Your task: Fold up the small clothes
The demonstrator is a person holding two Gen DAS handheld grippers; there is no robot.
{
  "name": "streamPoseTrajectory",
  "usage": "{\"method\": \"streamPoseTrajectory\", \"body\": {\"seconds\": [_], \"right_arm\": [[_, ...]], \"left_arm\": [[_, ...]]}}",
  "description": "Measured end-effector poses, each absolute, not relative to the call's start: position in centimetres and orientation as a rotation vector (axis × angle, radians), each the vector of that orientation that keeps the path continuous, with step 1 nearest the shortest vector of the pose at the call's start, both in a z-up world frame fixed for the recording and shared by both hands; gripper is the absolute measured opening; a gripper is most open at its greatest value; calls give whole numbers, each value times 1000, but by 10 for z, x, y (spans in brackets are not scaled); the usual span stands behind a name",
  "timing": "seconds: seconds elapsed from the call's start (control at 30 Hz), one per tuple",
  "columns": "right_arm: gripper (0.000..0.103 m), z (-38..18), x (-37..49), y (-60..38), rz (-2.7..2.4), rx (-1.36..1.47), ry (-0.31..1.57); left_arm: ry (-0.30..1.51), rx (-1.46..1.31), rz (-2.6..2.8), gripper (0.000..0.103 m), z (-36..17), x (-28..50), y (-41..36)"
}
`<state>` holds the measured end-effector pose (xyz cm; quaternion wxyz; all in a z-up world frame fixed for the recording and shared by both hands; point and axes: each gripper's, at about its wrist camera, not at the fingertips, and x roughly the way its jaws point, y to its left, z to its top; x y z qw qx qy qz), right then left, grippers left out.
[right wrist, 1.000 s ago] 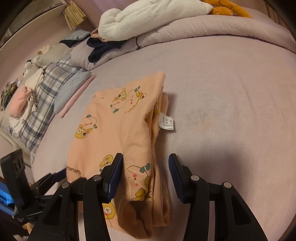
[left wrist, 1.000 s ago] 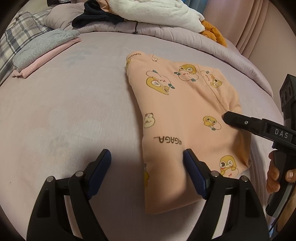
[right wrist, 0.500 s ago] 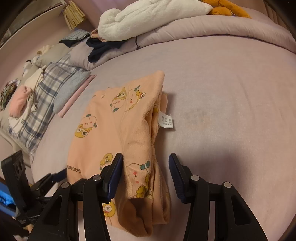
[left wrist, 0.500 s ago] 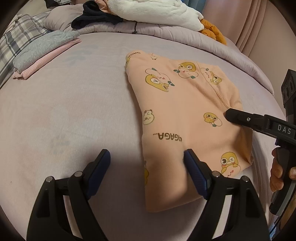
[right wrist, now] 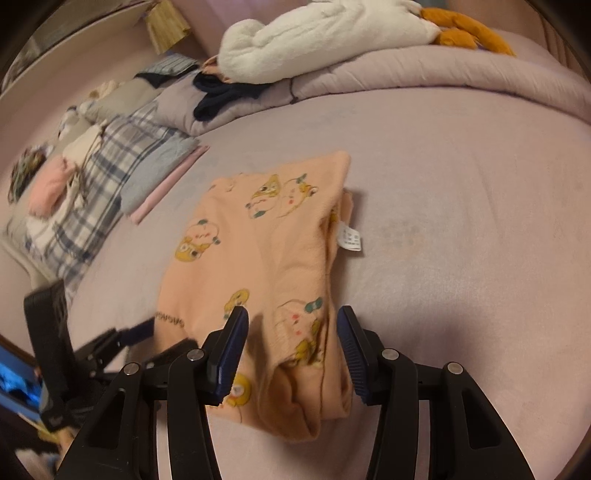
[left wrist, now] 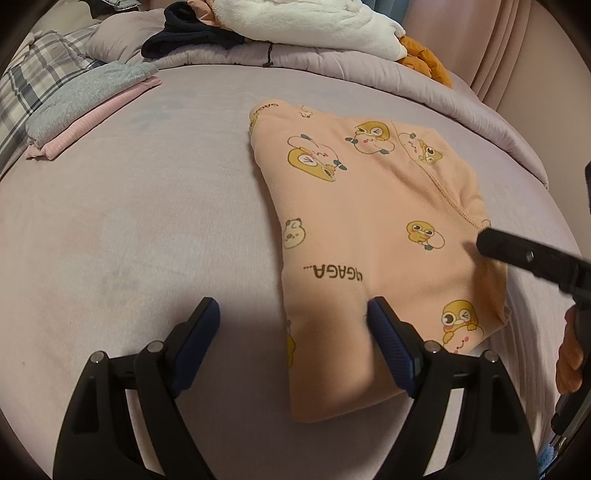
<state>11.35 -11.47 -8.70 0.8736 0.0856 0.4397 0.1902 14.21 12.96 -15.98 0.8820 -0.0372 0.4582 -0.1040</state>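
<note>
A folded peach garment [left wrist: 369,236], printed with cartoon ducks and lettering, lies flat on the mauve bed [left wrist: 129,229], right of centre in my left wrist view and central in my right wrist view [right wrist: 266,258]. My left tool [left wrist: 291,325] stands spread wide at the garment's near edge, at 6 o'clock of it: one blue pad rests over the cloth, the other over bare sheet, and nothing is pinched. My right tool [right wrist: 291,336] straddles the thick folded edge at the garment's near right corner; its jaws are opening, the cloth sits between the pads, and I see no pad pressing on it. In the left view the right tool's black finger [left wrist: 517,254] enters from 3 o'clock and lies over the garment's right edge, with part of my hand [left wrist: 570,354] visible behind it. A white care label [right wrist: 351,238] sticks out of the fold at 2 o'clock of the garment. A folded stack of grey and pink clothes [left wrist: 85,107] sits at 10 o'clock, well apart. A rolled quilt [left wrist: 332,62] runs along 12 o'clock, carrying a white fleece blanket [left wrist: 314,22], a dark garment [left wrist: 184,33] and an orange plush item [left wrist: 424,61].
</note>
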Motion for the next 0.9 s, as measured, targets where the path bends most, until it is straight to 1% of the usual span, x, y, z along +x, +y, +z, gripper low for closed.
{"method": "streamPoseTrajectory", "body": {"seconds": [0.17, 0.57, 0.67, 0.73, 0.83, 0.9], "right_arm": [[56, -96, 113, -107, 350, 76, 933], [58, -104, 112, -133, 317, 200, 953], [58, -103, 107, -132, 313, 202, 950], [58, -100, 102, -133, 310, 199, 942], [58, -97, 97, -136, 303, 192, 933], [58, -94, 91, -138, 291, 182, 926]], "left_arm": [[954, -77, -216, 84, -160, 142, 129], [956, -75, -214, 85, -161, 142, 129], [959, -68, -200, 88, -160, 141, 128], [965, -64, -187, 93, -160, 140, 128], [979, -56, -162, 97, -159, 137, 128], [986, -43, -147, 97, -158, 133, 126]]}}
